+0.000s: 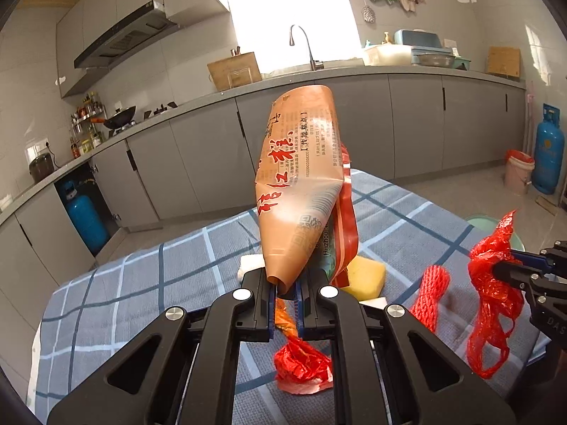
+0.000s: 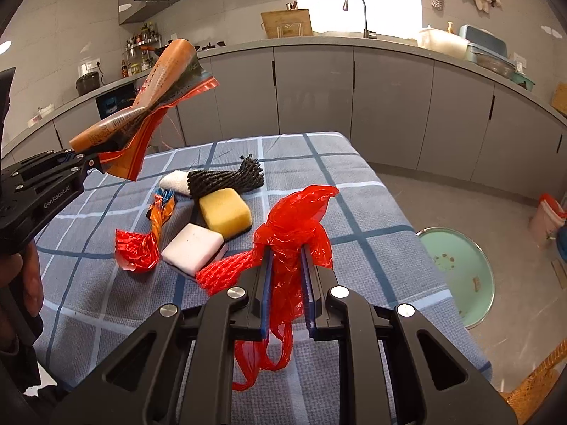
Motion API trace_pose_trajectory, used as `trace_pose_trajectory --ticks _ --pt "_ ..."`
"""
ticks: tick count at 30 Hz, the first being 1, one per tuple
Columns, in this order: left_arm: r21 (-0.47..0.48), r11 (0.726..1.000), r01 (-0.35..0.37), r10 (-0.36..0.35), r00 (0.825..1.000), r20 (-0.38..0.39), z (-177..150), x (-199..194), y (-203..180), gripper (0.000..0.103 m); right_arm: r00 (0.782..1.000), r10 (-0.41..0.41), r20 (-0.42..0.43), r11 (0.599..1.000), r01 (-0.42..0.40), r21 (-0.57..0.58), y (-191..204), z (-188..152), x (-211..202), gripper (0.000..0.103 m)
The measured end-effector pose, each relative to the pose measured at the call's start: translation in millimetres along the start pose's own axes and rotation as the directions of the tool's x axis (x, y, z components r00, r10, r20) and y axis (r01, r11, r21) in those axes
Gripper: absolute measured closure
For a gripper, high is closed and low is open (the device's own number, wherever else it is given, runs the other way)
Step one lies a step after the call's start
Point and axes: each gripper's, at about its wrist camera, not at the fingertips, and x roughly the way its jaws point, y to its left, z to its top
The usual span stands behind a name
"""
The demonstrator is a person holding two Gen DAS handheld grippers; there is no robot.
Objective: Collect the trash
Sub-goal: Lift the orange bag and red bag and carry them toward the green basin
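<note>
My left gripper (image 1: 286,288) is shut on an orange food wrapper (image 1: 297,184) with red print, held upright above the checked tablecloth (image 1: 149,283); it also shows at the left of the right wrist view (image 2: 141,106). My right gripper (image 2: 287,265) is shut on a crumpled red plastic bag (image 2: 294,233), whose handles hang below the jaws; it shows in the left wrist view (image 1: 492,294) too. On the cloth lie a red-and-orange foil wrapper (image 2: 141,244), a red net (image 2: 223,272) and a black net (image 2: 226,177).
A yellow sponge (image 2: 225,212) and a white sponge (image 2: 193,248) lie mid-table. A green round lid or basin (image 2: 460,272) sits on the floor right of the table, a bucket with a red liner (image 2: 547,219) beyond. Kitchen counters run behind.
</note>
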Motion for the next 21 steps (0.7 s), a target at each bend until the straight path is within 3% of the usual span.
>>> trace_pose_trajectory --ticks 12,21 --pt "0.061 0.995 0.076 -0.078 0.996 0.041 24 0 -43 0.094 0.996 -0.069 0.055 0.995 0.065 0.073 -41 6 -15 0.087" --pt "0.109 0.982 0.152 -0.161 0.983 0.083 41 2 -86 0.094 0.985 -0.153 0.082 0.981 0.142 0.131 -85 12 -24 0.087"
